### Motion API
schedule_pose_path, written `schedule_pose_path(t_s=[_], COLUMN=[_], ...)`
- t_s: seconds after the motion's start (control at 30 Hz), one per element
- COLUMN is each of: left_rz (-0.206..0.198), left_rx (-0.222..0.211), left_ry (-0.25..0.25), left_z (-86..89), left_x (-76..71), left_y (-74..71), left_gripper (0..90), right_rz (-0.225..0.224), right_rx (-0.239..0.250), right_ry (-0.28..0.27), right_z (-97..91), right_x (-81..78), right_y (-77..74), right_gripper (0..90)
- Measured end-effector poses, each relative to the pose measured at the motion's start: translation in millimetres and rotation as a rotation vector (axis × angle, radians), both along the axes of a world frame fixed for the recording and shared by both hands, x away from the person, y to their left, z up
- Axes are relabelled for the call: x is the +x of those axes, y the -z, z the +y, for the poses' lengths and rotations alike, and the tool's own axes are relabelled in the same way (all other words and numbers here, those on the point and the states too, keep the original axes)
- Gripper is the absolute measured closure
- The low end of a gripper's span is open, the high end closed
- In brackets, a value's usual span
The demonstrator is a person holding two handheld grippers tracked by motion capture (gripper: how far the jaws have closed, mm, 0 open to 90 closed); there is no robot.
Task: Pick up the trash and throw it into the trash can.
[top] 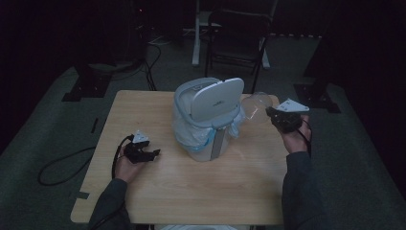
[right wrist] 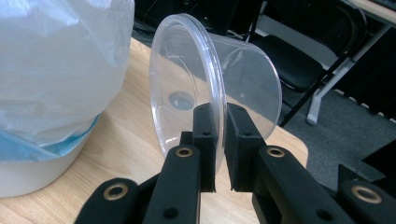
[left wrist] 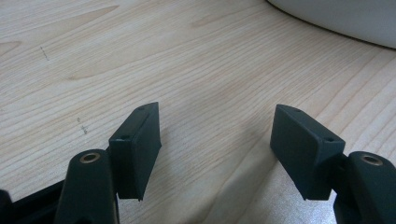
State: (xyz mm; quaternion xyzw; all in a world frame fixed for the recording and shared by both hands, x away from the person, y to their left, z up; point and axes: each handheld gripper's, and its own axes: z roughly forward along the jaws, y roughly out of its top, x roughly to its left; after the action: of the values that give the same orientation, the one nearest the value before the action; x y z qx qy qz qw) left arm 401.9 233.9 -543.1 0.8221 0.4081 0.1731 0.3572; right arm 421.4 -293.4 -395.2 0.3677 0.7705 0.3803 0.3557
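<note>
A small white bin (top: 209, 120) with a raised lid and a pale blue liner bag (right wrist: 56, 70) stands mid-table. My right gripper (top: 281, 116) (right wrist: 220, 140) is shut on the rim of a clear plastic cup (top: 256, 104) (right wrist: 210, 88), held on its side in the air just right of the bin. My left gripper (top: 149, 154) (left wrist: 215, 140) rests low over the wood at the left, open, with nothing between its black fingers (left wrist: 137, 144). The bin's white base (left wrist: 336, 18) shows at the top right of the left gripper view.
The wooden table (top: 191, 191) has bare room in front of and left of the bin. A dark folding chair (top: 237, 43) stands behind the table. Cables (top: 62, 165) lie on the floor at the left.
</note>
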Motion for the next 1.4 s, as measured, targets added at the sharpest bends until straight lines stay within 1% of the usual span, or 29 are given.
schedule_pose_path(t_s=[0.33, 0.4, 0.43, 0.83, 1.4], left_rz=[0.000, 0.000, -0.001, 0.000, 0.000], left_rx=[0.000, 0.000, 0.001, 0.000, 0.000], left_ry=[0.000, 0.000, 0.000, 0.000, 0.000], left_z=[-0.1, -0.1, -0.2, -0.1, -0.1], left_x=[-0.1, -0.1, -0.1, -0.1, 0.0], left_y=[0.0, 0.0, 0.0, 0.0, 0.0], left_gripper=[34.2, 34.2, 34.2, 34.2, 34.3], right_rz=[-0.030, -0.032, -0.041, -0.075, -0.095], right_rx=[-0.014, -0.018, -0.019, -0.036, -0.044], right_ry=[0.001, 0.000, -0.001, -0.008, -0.012], right_z=[-0.4, -0.4, 0.5, 6.4, 7.9], right_x=[-0.1, -0.1, -0.2, -0.1, -1.0], right_y=[-17.1, -18.6, -23.5, -45.4, -57.7], right_gripper=[83.3, 83.3, 83.3, 83.3, 83.3])
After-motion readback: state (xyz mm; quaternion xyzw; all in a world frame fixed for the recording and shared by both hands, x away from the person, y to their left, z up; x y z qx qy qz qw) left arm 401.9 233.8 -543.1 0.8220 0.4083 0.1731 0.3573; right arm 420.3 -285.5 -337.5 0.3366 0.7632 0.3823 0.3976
